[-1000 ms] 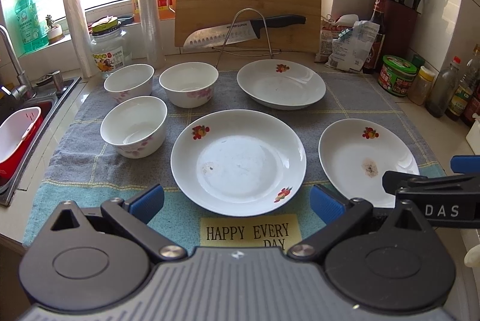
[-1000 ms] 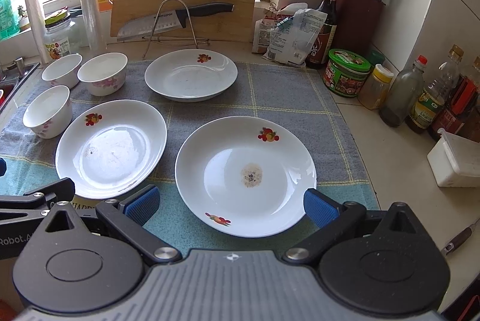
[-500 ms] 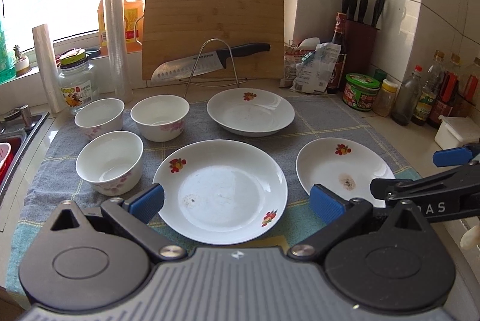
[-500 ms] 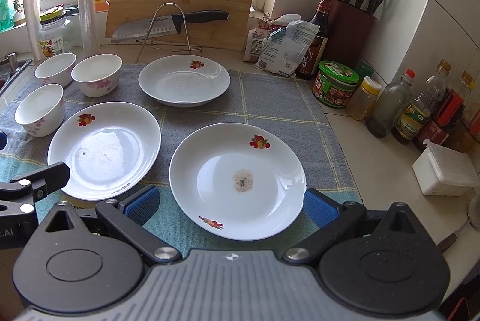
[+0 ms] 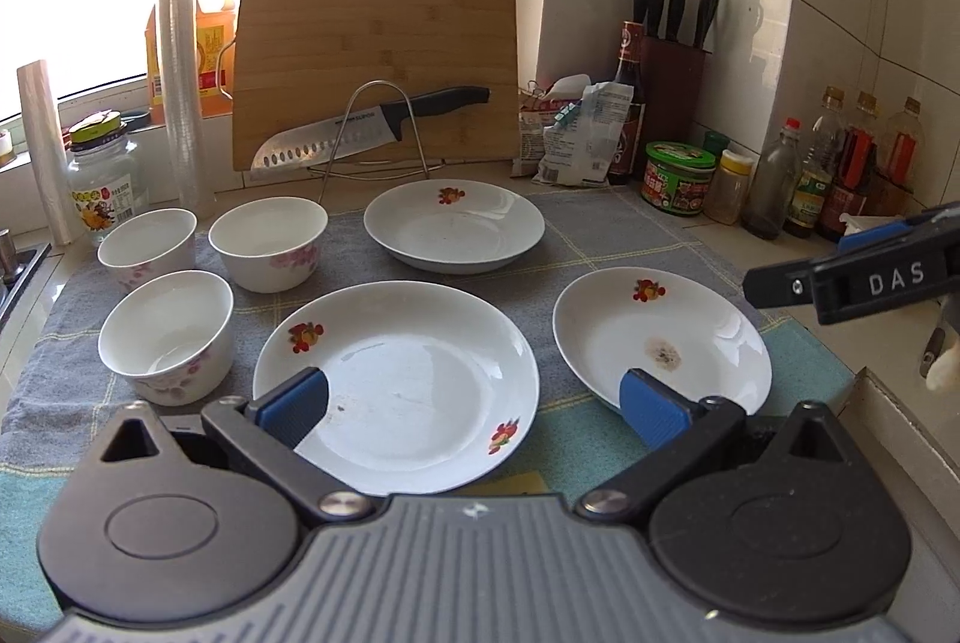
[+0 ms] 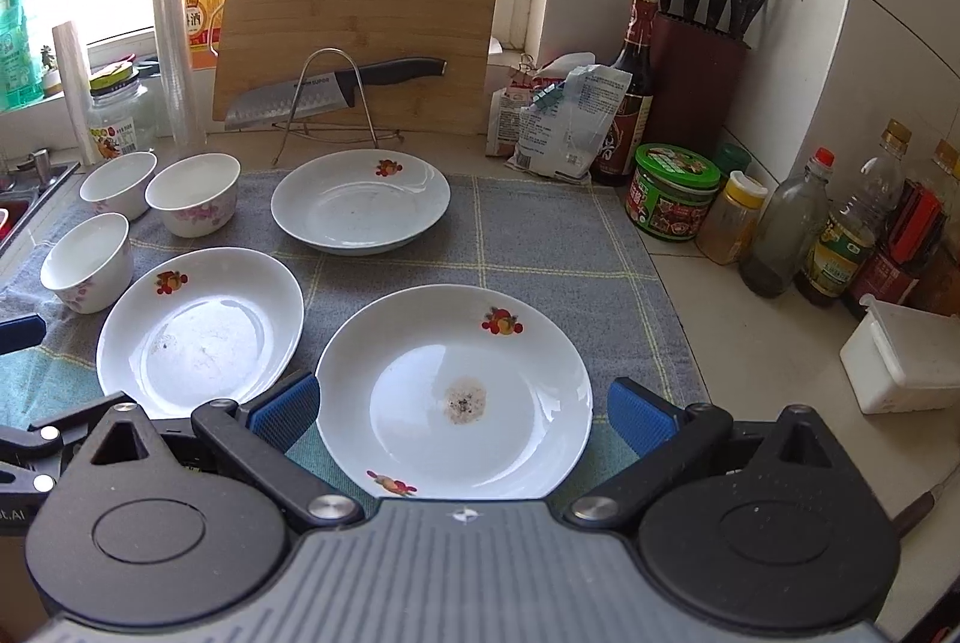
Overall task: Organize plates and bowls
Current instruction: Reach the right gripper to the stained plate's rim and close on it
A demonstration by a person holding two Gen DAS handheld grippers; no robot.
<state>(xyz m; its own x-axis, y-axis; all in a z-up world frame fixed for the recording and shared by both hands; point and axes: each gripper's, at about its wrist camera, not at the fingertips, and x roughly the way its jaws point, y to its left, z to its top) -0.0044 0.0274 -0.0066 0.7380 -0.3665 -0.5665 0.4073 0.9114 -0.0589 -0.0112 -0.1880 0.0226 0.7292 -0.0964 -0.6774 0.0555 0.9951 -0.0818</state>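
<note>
We've got both the left gripper (image 5: 474, 406) and right gripper (image 6: 462, 412) spread wide, gripping nothing — three plates mid-frame, three bowls (image 5: 165, 337) at left.

My left wrist view looks forward and slightly down over the grey mat (image 5: 600, 247), centred near the middle plate (image 5: 396, 385). My right wrist view sits further right, close above the stained plate (image 6: 454, 391). Both share the cutting board (image 6: 360, 24), plates and bowls.
</note>
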